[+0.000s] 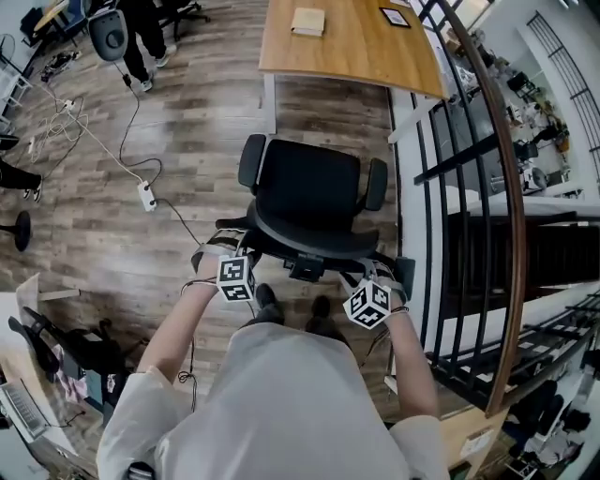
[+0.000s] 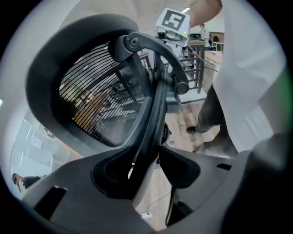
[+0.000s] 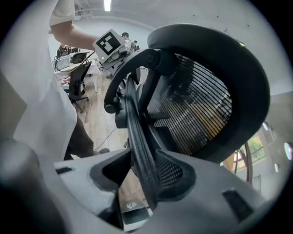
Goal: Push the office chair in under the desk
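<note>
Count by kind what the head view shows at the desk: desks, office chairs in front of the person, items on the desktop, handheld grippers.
Desks: 1, the light wooden desk
Office chairs: 1, the black mesh-backed office chair
Desktop items: 2, the flat tan book-like item and the small dark-framed panel
Grippers: 2, the left gripper and the right gripper
Total: 6

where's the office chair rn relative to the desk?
Head view, centre: the office chair stands short of the desk at the top, not under it, with the railing on its right.
</note>
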`<state>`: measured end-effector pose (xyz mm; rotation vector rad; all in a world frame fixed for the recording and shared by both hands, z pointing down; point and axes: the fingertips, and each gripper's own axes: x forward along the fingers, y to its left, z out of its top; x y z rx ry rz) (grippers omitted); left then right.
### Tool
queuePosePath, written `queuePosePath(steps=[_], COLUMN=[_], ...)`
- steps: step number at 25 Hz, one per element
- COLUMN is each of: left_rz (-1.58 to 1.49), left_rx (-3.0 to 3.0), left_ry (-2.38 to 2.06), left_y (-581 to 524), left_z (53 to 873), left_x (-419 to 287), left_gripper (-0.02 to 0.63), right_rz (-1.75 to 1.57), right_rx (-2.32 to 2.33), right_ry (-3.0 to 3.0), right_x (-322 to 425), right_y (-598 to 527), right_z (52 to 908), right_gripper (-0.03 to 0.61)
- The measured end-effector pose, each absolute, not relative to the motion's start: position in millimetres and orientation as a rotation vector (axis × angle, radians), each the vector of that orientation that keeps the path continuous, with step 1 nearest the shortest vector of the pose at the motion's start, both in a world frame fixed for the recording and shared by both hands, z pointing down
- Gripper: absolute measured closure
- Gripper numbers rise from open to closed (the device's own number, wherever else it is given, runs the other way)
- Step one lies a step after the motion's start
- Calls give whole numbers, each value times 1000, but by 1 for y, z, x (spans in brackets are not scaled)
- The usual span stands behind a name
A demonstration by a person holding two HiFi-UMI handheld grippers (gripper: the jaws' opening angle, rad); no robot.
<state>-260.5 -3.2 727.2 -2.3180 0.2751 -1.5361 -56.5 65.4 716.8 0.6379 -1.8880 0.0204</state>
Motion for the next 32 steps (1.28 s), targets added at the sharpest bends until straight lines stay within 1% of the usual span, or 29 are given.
queuePosePath(steps=[7,17,32], left_rz=[-1514,-1511,-1509], left_rx=[-2259,-2296,-2264], left_ry=[243,180,224], left_y=[-8,-6,-23], left_z=[733,736,736], left_x=[-257,-252,-251], left_gripper=[445,445,425], right_rz=[-65,-29,-27], right_rx=[679,711,747], right_ry=[-1832,-1772,-1746], right_x=[-51,-48,-47], right_y=[64,57,48], right_z=[725,729,731], right_gripper=[422,400,394])
